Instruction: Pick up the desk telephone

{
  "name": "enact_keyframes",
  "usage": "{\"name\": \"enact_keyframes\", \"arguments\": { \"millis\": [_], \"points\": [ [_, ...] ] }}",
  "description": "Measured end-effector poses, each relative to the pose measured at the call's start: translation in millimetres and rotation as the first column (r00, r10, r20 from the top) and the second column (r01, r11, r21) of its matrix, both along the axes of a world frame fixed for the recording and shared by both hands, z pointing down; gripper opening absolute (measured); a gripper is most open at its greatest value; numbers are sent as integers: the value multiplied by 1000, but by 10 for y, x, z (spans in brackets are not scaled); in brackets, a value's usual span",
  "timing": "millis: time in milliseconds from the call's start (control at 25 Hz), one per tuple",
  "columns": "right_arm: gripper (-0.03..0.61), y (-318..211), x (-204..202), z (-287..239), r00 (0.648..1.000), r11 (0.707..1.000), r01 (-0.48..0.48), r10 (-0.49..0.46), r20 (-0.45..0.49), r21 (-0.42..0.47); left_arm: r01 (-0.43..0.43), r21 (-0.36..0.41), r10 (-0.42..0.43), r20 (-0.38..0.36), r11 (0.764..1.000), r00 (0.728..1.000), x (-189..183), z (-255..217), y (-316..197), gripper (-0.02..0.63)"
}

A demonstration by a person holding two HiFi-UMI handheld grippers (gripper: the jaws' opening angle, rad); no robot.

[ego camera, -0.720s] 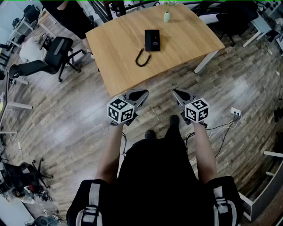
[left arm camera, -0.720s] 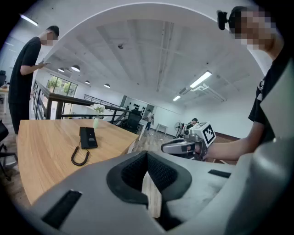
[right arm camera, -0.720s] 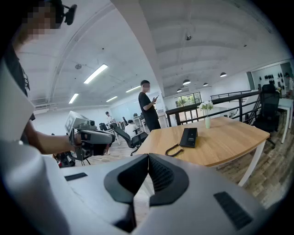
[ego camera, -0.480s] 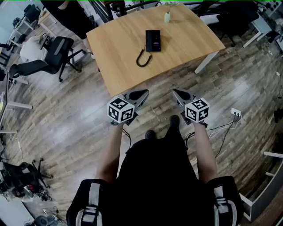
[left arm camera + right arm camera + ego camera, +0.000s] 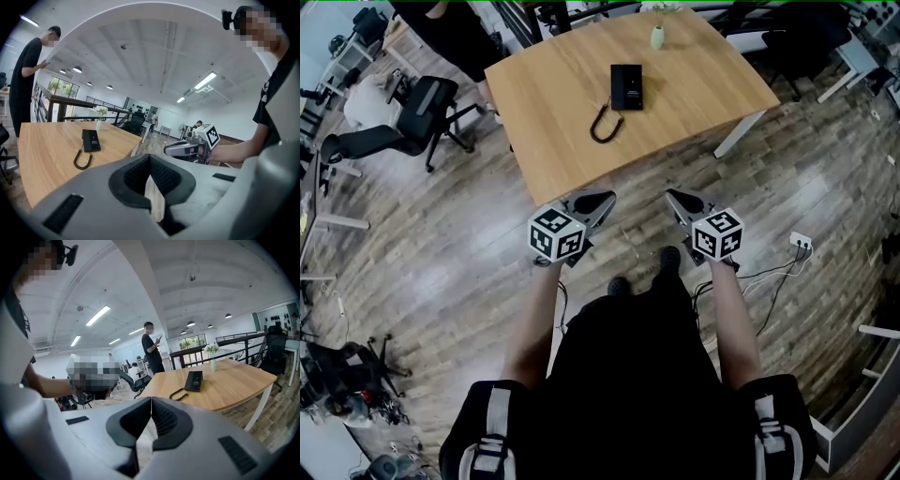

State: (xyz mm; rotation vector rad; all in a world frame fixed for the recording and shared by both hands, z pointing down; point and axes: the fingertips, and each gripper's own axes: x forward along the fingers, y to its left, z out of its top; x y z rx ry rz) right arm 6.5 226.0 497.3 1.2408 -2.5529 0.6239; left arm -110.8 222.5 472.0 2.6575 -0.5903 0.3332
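On the tabletop (image 5: 553,141), toward its far edge, head view: flat black rectangular desk telephone (image 5: 626,86), coiled cord (image 5: 602,124) curling toward the near edge, light wood-grain top. Left gripper (image 5: 606,197) and right gripper (image 5: 672,196) off the near edge, over the plank floor (image 5: 441,244). Left gripper view: ribbed black jaws together, nothing between them, desk telephone well ahead. Right gripper view: jaws together, nothing held, desk telephone ahead on the wood.

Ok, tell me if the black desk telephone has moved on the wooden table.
No. The telephone lies just as near the pale green vase as before.

place: office | evidence: wooden desk (image 5: 553,103), swivel chair (image 5: 427,108), strip lights (image 5: 205,80)
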Motion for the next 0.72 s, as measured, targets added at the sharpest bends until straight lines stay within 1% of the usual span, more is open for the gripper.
{"name": "enact_keyframes", "arguments": {
  "millis": [440,720],
  "points": [
    [23,-219,224,75,999,999,25,-24,23,-25,44,-9,-44,13,999,999,171,24,-165,21],
    [23,-383,363,91,994,994,111,-111,10,-17,85,-12,-85,27,996,996,372,29,-310,21]
  ]
}}
